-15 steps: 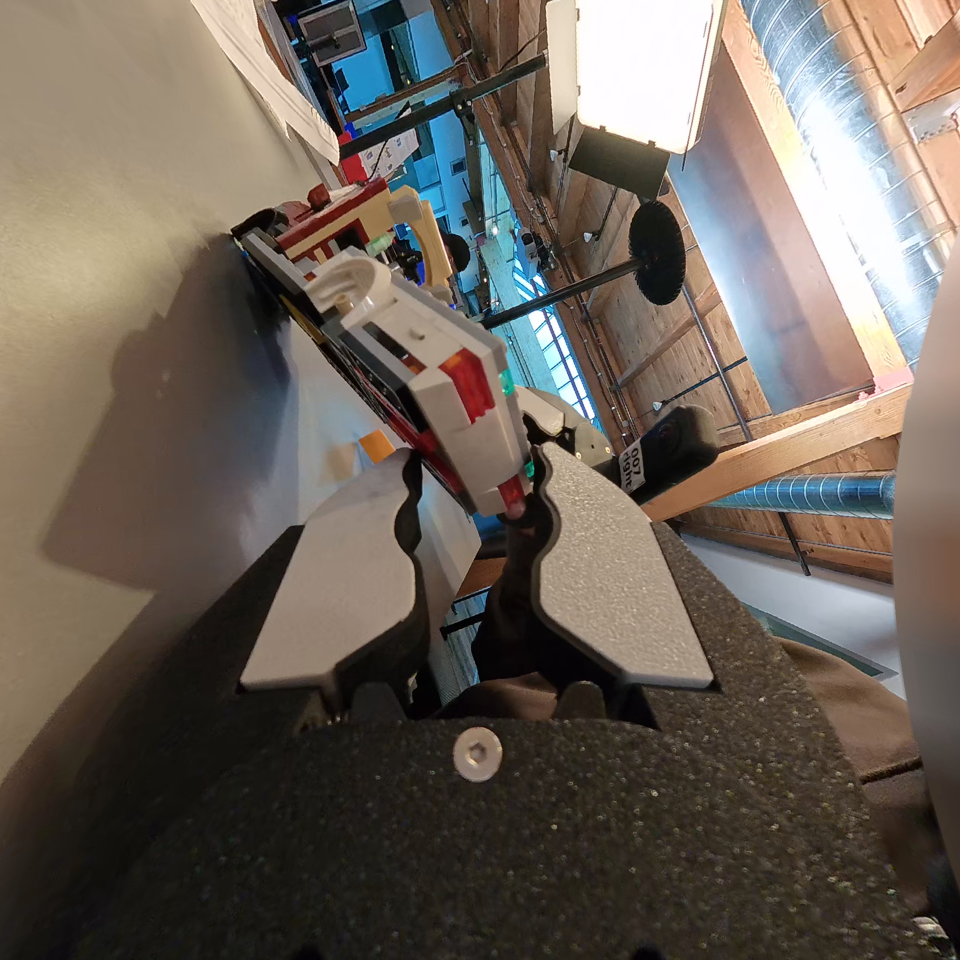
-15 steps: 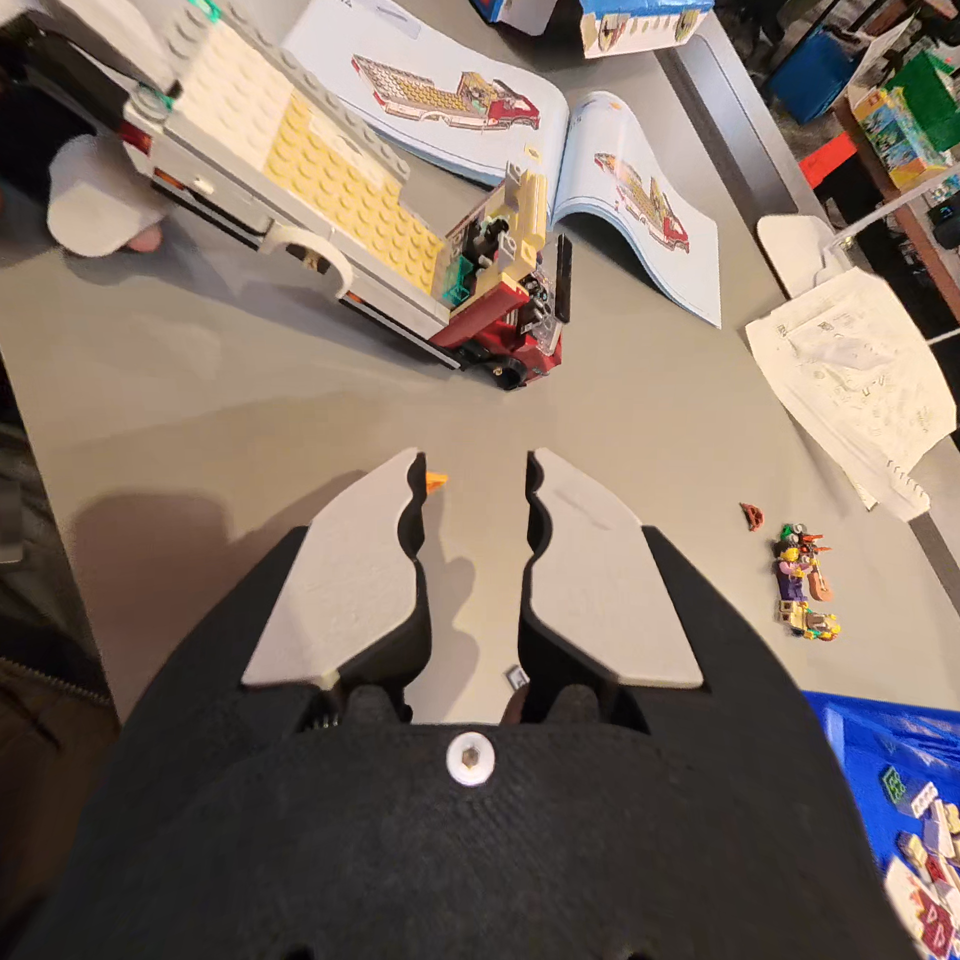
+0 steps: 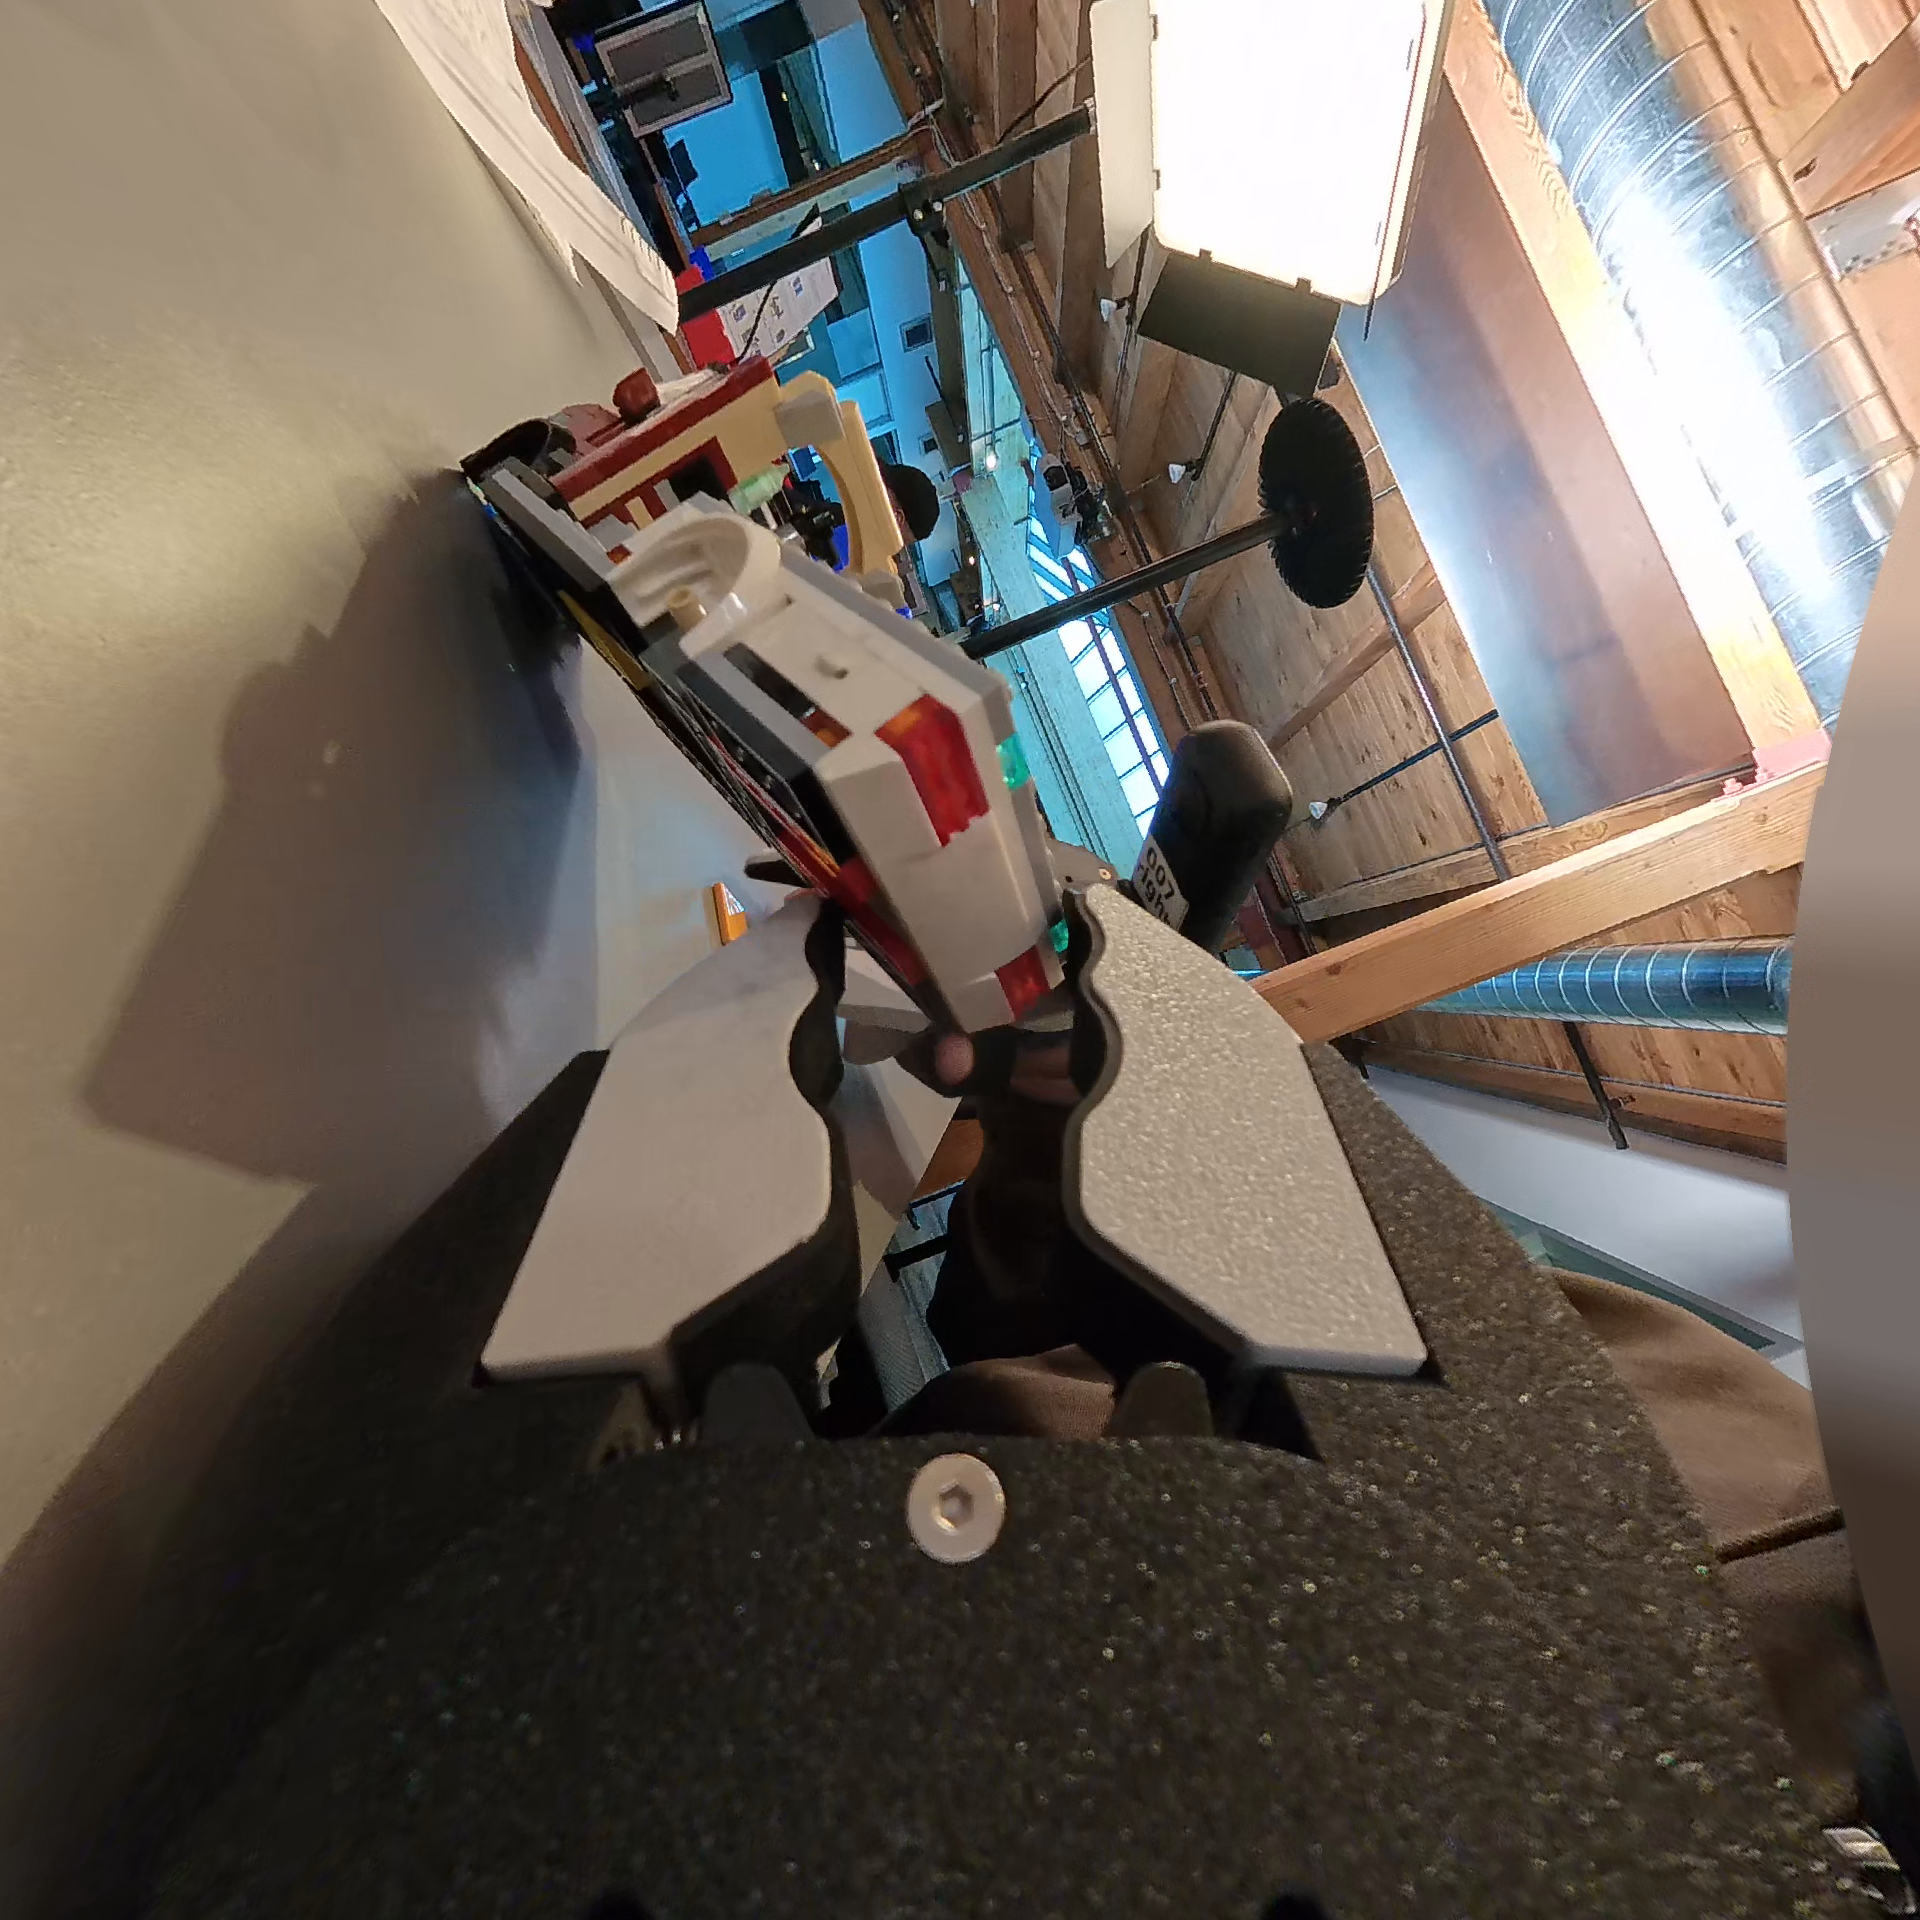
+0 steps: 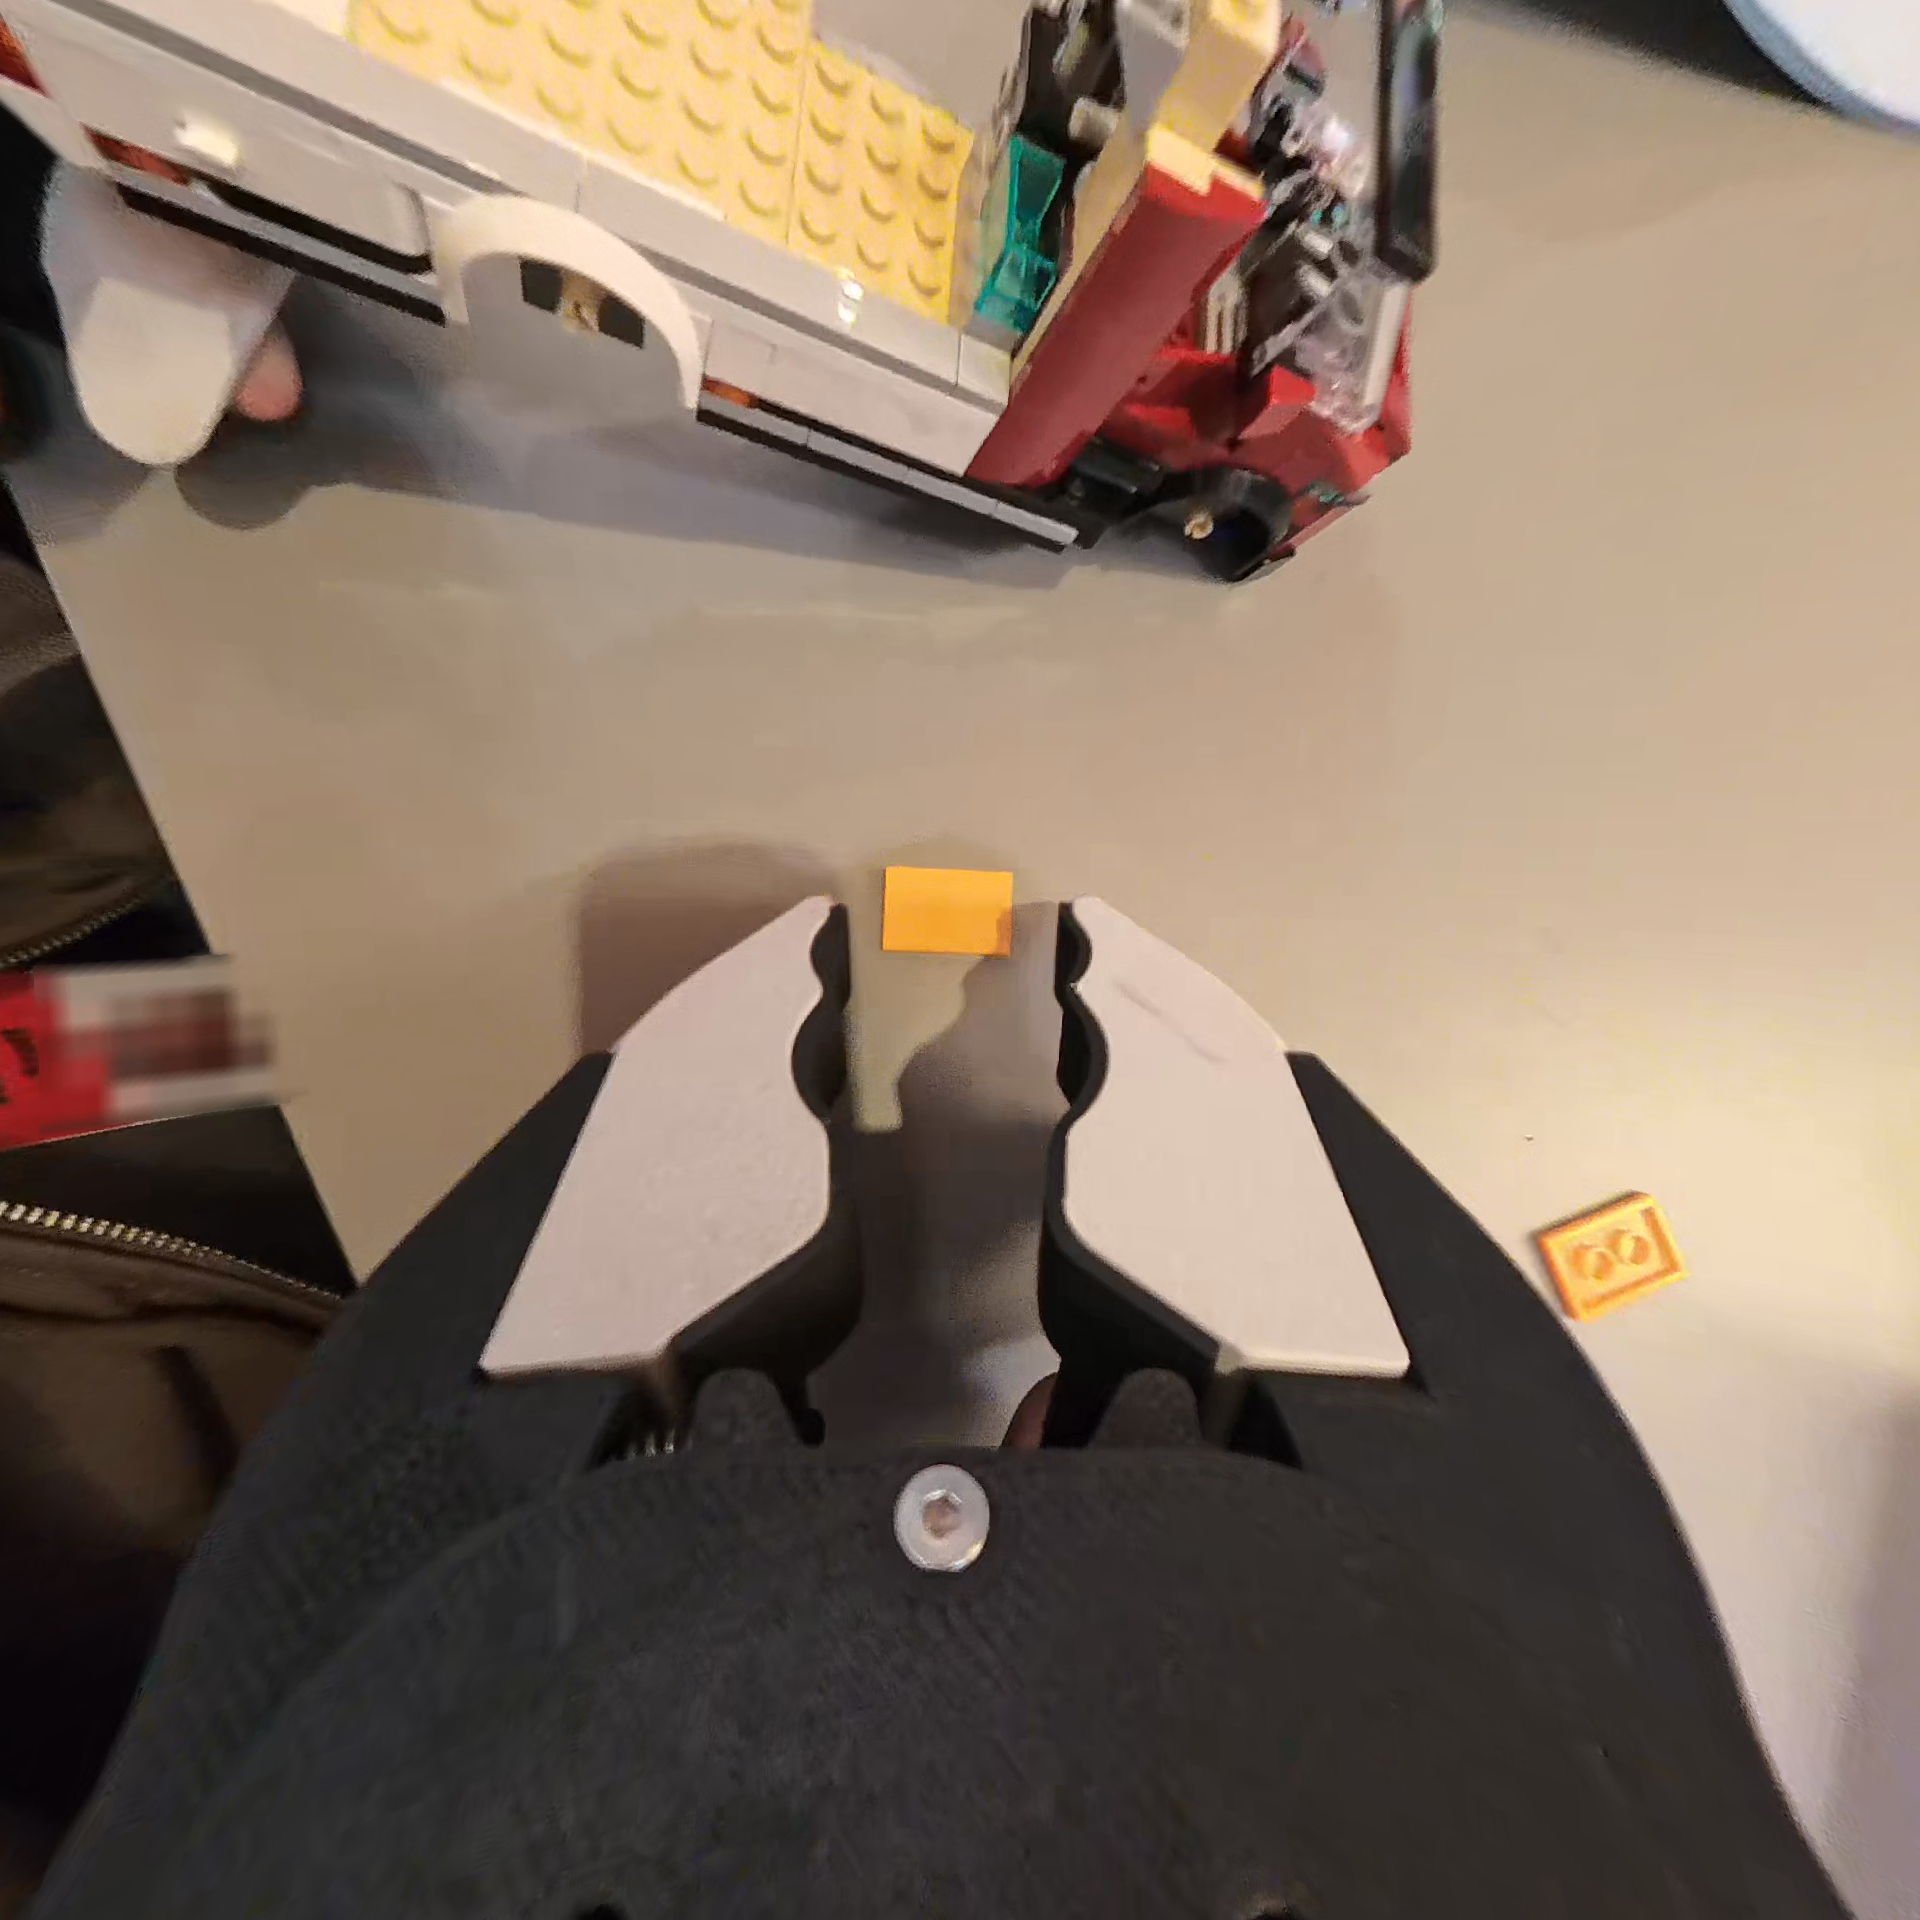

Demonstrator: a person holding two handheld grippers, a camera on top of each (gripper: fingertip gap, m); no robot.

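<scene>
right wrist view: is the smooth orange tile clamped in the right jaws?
No. The orange tile lies flat on the table, apart from both open fingertips.

We are looking down the right gripper [image 4: 945, 935] at the table [image 4: 1351, 779]. A small flat tile [image 4: 945, 911] is lying on the table just beyond the fingertips, in line with the gap between them, touching neither. A second small studded plate [image 4: 1610, 1255] is lying near, to the right of the gripper, well apart from the tile. The brick-built truck [image 4: 831, 239] is sitting at the far side, running left to right, cab end at the right. In the left wrist view we are seeing the left gripper [image 3: 945, 935] closed around the truck's near rear end [image 3: 966, 894], the body stretching away beyond it, the table to its left.
</scene>
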